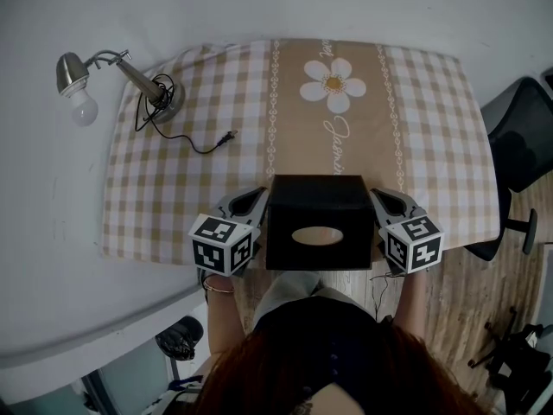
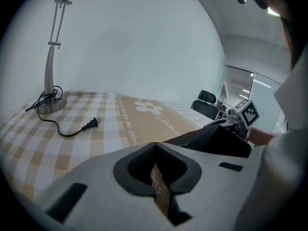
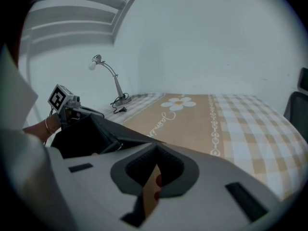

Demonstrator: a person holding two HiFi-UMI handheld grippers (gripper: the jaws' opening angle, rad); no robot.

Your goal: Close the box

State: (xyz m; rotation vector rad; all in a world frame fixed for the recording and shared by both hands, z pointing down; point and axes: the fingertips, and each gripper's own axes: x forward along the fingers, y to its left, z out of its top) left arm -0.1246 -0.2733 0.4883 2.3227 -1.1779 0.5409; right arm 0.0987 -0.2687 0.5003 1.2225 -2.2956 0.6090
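Grippers flank the black box (image 1: 315, 199), one on each side, at the near edge of the table. The left gripper (image 1: 257, 194) has its jaws pressed tip to tip with nothing between them, lying along the box's left side; whether it touches the box I cannot tell. The right gripper (image 1: 377, 194) is closed and empty the same way, against the box's right side. Each carries a marker cube (image 1: 221, 242) printed with black-and-white square patterns rather than letters.

The box's upper face has an oval opening (image 1: 317, 235). In the right gripper view a dark flap (image 3: 126, 134) of the box slopes up beside the closed jaws.

A checked tablecloth (image 1: 432, 128) lies under the box, with a tan middle strip bearing a white daisy (image 1: 333, 84) and a cursive word (image 1: 333, 137) that is too small to read surely.

On the far left of the table stands a desk lamp (image 1: 130, 74), its plug (image 1: 229, 135) lying loose on the cloth. An office chair (image 1: 523, 154) sits off the table's right side.
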